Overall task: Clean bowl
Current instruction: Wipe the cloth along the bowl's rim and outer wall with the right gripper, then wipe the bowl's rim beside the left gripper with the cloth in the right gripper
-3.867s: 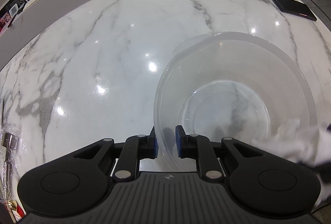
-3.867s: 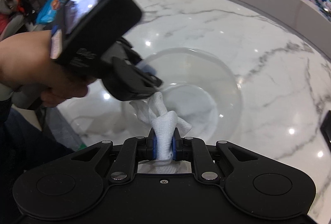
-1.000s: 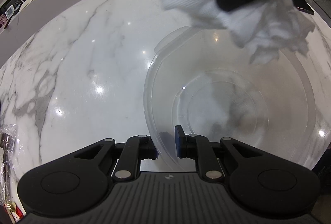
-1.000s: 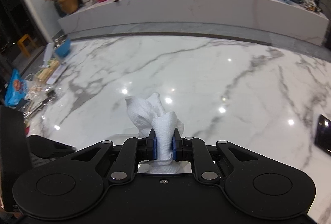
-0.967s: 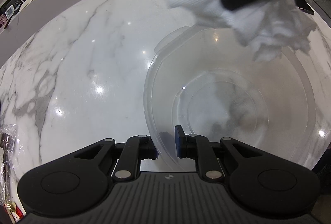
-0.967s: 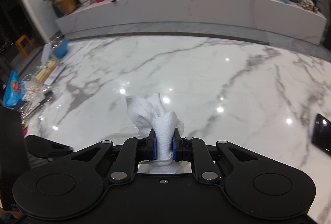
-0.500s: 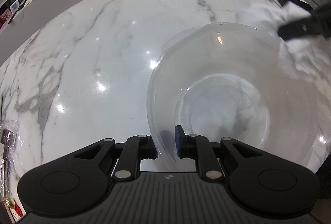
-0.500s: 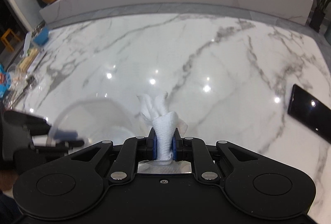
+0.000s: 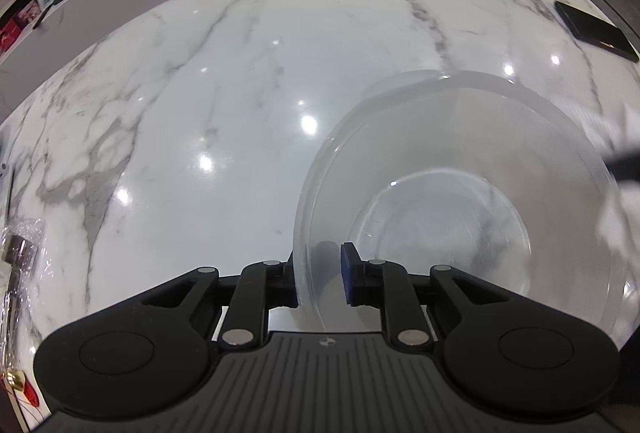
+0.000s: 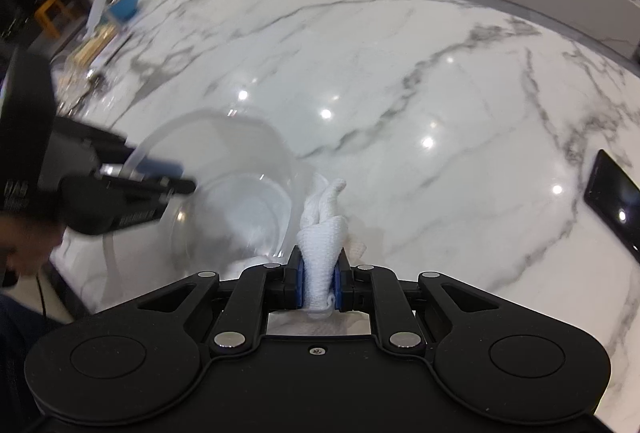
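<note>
Now left gripper (image 9: 319, 275) clamps bowl (image 9: 460, 169) rim; right gripper (image 10: 319, 287) pinches cloth (image 10: 322, 233), seemingly just outside bowl.

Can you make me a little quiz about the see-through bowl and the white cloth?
1. True or false: the left gripper pinches the wall of the clear plastic bowl.
2. What does the right gripper hold? A) white cloth B) sponge C) spoon
3. Fill in: the black phone lies on the ____ countertop.

Key: 1 true; 2 A; 3 marble.
</note>
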Tool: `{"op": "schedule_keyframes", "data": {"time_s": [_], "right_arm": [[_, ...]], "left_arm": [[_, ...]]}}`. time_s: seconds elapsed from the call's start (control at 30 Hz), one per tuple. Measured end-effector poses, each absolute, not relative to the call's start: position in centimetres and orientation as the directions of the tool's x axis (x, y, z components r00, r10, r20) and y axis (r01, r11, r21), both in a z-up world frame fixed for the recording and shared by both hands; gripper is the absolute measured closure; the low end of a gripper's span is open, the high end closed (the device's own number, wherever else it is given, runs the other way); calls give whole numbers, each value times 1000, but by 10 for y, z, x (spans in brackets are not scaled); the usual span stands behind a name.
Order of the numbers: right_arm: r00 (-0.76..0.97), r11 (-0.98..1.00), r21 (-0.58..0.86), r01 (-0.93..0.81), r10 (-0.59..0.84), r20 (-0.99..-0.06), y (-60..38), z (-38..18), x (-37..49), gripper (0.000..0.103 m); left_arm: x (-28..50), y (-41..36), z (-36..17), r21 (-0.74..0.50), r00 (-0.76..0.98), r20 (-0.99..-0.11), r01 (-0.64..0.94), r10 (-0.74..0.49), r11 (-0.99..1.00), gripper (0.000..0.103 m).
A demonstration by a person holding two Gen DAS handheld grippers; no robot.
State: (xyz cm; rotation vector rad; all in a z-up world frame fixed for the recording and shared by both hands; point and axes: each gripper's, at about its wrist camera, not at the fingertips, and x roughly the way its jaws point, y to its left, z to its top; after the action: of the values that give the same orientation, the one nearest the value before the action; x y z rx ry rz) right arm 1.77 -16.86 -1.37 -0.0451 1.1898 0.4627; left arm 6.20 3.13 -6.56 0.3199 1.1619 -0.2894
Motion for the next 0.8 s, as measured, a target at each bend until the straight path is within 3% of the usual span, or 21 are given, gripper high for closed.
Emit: {"op": "schedule_keyframes", "data": {"time_s": [0.3, 0.43, 0.8], "right_arm": [[266, 888, 206, -410, 333, -905, -163, -11, 11, 91], [276, 895, 197, -399, 322, -905, -166, -9, 12, 91], [298, 902, 172, -396, 303, -905, -163, -10, 15, 91]], "left_arm": [[65, 38, -63, 66, 323, -945, 338, -49, 939, 84], [65, 52, -57, -20, 243, -966, 260, -85, 965, 68], [38, 68, -53, -56, 192, -976, 241, -104, 969, 68]]}}
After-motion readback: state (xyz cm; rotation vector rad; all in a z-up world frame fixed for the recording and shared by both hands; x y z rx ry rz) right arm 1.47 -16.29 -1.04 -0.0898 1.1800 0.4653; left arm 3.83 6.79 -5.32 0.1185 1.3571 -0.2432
